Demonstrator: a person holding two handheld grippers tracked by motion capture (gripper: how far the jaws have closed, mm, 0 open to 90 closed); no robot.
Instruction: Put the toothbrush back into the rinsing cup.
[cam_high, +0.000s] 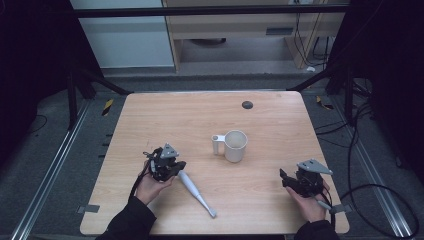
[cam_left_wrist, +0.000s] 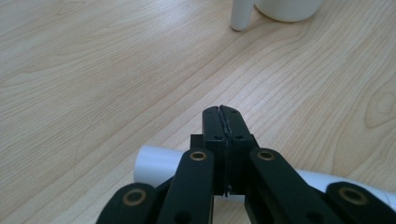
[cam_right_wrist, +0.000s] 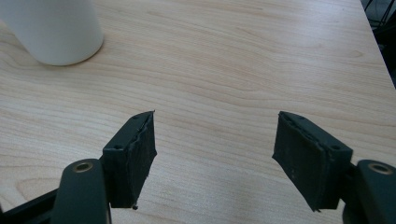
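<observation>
left tool closed, above white handle | right tool open, low

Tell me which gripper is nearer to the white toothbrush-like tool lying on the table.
The left. The left gripper, jaws shut, sits right over the thick end of the white tool. The right gripper, jaws open, is far off at the table's other side.
</observation>
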